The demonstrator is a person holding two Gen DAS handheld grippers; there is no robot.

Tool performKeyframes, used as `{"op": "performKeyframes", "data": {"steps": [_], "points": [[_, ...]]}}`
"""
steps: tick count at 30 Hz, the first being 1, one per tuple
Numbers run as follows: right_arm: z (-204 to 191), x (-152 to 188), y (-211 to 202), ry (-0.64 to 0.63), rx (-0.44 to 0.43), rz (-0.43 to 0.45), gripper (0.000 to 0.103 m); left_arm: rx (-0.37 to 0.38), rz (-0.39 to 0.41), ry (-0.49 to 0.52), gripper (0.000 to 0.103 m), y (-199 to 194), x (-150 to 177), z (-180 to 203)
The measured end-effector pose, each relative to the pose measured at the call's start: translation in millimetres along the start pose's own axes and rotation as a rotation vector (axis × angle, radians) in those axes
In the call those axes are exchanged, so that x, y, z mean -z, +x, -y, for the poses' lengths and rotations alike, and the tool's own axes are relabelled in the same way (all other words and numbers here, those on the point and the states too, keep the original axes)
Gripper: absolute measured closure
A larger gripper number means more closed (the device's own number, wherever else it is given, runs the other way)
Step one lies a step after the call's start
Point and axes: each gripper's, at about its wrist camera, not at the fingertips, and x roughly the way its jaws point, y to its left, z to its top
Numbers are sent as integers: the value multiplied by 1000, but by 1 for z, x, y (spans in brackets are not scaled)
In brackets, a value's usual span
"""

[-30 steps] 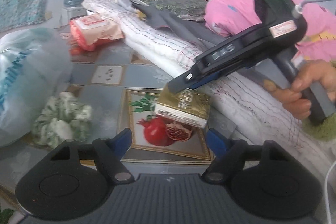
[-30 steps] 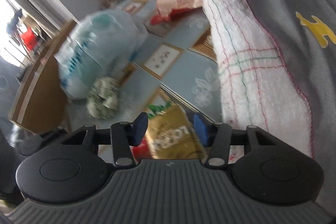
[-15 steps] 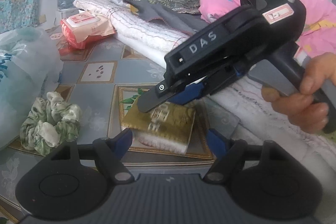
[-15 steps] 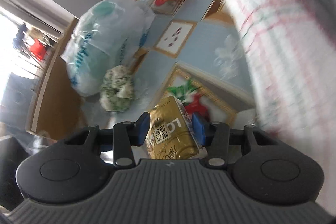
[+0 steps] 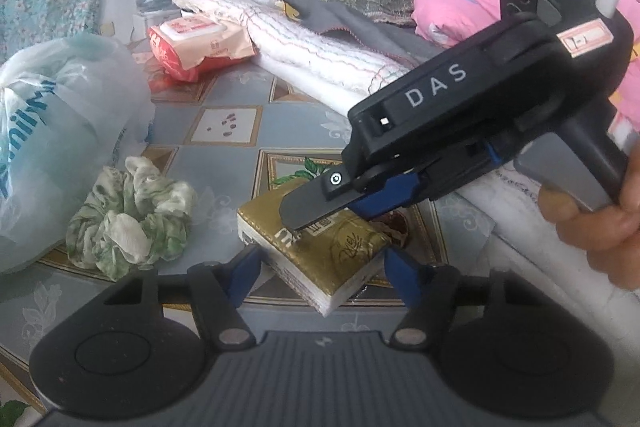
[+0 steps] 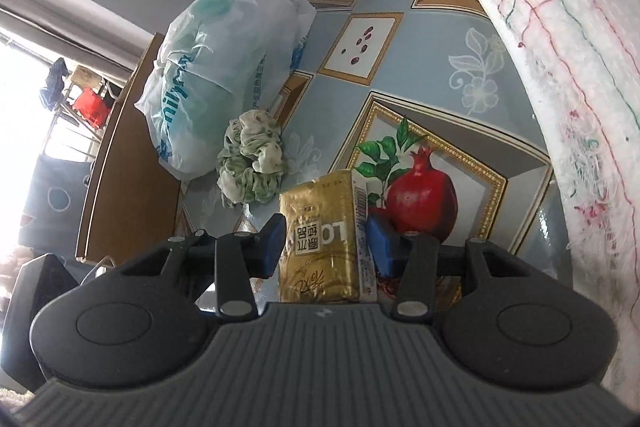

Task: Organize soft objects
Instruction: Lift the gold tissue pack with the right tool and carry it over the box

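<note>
2 grippers on 1 gold tissue pack. Left gripper with blue pads flanking its near corner, just narrowed, not yet pressing. Right gripper clamped on the pack's long sides, gripped by a hand. Pack flat on the tablecloth, gold film wrinkled, white edge showing. Just left: green-and-white scrunchie, bunched. Beyond: white plastic bag, bulging, contents unclear. Farther: pink wet-wipes pack, rolled white blanket.
</note>
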Motion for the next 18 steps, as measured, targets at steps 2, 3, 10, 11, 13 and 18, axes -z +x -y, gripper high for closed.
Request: {"op": "performKeyframes", "data": {"steps": [2,3,10,11,13,18], "points": [[-4,1,-3,1,-1,6,59,-1,18,-4,34,-5,-1,1],[-6,2,-5,0,-4,10,59,-1,30,-7,34,-10,-2,1],[-49,-5,-24,-77,-76,53,59,-48,144,-43,34,-59,-12,-12],[-61,-8,-25,-98,-96,56,59,-63,166,-50,34,-69,-13,-17],[-83,-14,-24,-138,-132,56,59,-101,207,-64,34,-90,-15,-26],[-157,-24,-6,-270,-243,33,58,-229,293,-108,34,-147,-12,-57]]}}
